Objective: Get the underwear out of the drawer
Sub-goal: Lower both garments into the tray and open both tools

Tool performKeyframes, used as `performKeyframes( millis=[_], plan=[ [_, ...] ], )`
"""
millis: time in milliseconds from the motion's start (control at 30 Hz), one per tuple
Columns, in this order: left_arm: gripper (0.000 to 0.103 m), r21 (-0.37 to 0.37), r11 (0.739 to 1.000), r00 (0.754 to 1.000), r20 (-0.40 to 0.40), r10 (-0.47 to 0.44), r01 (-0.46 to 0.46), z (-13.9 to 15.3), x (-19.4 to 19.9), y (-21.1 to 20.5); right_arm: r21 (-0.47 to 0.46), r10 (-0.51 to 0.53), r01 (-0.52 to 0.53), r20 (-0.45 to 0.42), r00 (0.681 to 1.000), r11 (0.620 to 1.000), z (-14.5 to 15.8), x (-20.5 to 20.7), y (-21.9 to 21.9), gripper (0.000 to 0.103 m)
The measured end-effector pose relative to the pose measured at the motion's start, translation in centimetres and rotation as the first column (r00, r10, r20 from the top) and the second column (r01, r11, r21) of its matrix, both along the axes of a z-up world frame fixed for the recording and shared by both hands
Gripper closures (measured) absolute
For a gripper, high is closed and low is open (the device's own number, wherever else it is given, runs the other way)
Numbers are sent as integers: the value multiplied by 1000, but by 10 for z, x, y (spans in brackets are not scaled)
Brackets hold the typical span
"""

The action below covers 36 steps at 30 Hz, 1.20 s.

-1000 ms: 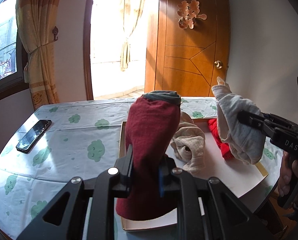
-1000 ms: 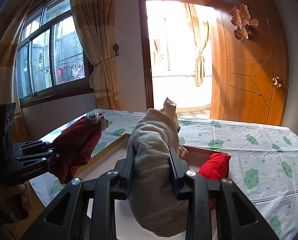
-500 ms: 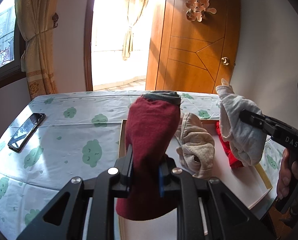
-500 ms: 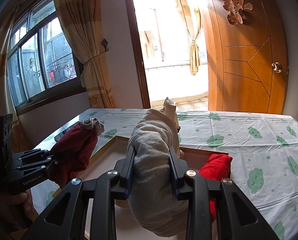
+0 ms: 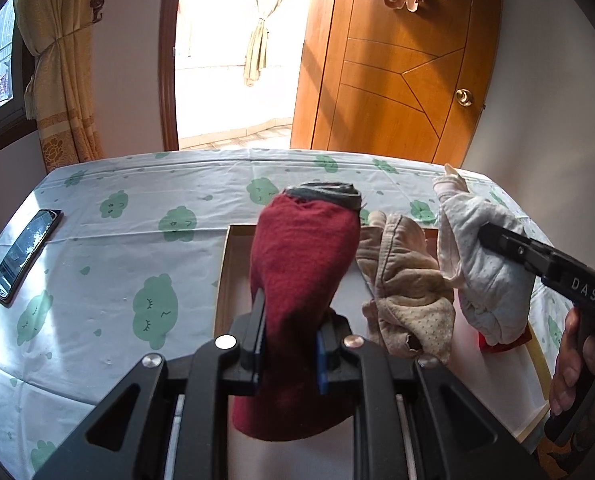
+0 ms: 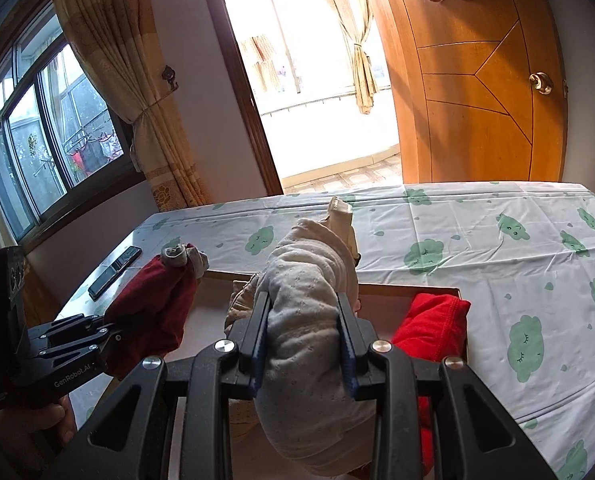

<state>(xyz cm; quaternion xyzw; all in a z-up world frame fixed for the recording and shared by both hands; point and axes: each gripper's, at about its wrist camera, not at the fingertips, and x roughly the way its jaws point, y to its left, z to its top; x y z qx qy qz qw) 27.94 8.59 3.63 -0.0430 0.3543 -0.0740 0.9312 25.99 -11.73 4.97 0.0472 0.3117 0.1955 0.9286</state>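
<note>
My left gripper (image 5: pixel 289 340) is shut on a rolled dark red pair of underwear (image 5: pixel 301 264) with a grey waistband, held up above the open drawer (image 5: pixel 222 276). My right gripper (image 6: pixel 303 328) is shut on a rolled pale grey dotted pair (image 6: pixel 309 292), also lifted over the drawer (image 6: pixel 409 289). Each gripper shows in the other's view: the right gripper (image 5: pixel 493 240) at the right with the pale pair (image 5: pixel 481 268), the left gripper (image 6: pixel 109 330) at the left with the dark red pair (image 6: pixel 153 304). A beige dotted pair (image 5: pixel 405 288) and a bright red pair (image 6: pixel 433 324) lie in the drawer.
The drawer rests on a table under a white cloth with green cloud prints (image 5: pixel 153 256). A black phone (image 5: pixel 25 256) lies near the table's left edge. Behind stand a wooden door (image 5: pixel 401 60), a bright doorway and curtains. A hand (image 5: pixel 577 372) grips the right gripper's handle.
Both grippers have moved forward over the drawer and tipped downward, each still clamped on its pair. The table and drawer contents now fill more of both views.
</note>
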Motion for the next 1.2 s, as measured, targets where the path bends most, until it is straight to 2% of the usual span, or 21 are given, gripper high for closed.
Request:
performKeyframes(
  millis=[367,433,500,567,600,633,733,800,900,1067,1200],
  plan=[
    [84,41,999,999,-53,-12,14,-12,12,-14,-15,-19,18,-73,997,1000,-17,13,-3,66],
    [79,43,999,998,-58,-14,16,-11,13,-15,-9,-17,16,-85,996,1000,-18,15,-4,64],
    [67,49,999,999,-48,-3,5,-9,11,-15,0,-17,17,-97,995,1000,-19,16,-6,56],
    [58,43,999,999,-32,-1,2,-6,9,-13,1,-11,11,-113,994,1000,-22,17,-7,42],
    [55,45,999,1000,-22,-1,2,-3,7,-14,5,-16,17,-108,994,1000,-22,16,-10,39],
    [54,56,998,1000,-10,1,-1,-1,3,-14,11,-15,17,-104,994,1000,-22,14,-12,35],
    [50,82,997,1000,30,-3,1,4,-9,-18,12,-11,13,-96,995,1000,-21,7,-17,34],
    [44,79,997,999,51,-6,2,6,-19,-20,14,-15,16,-83,996,1000,-18,0,-21,33],
    [41,81,997,997,79,-18,12,7,-35,-25,21,-13,14,-70,997,1000,-15,-13,-25,31],
    [39,36,998,995,93,-48,45,6,-64,-32,-7,3,-3,-37,999,1000,-11,-36,-28,28],
    [37,31,997,991,109,-79,76,5,-92,-36,-15,21,-21,-20,1000,1000,-9,-59,-37,28]
  ],
)
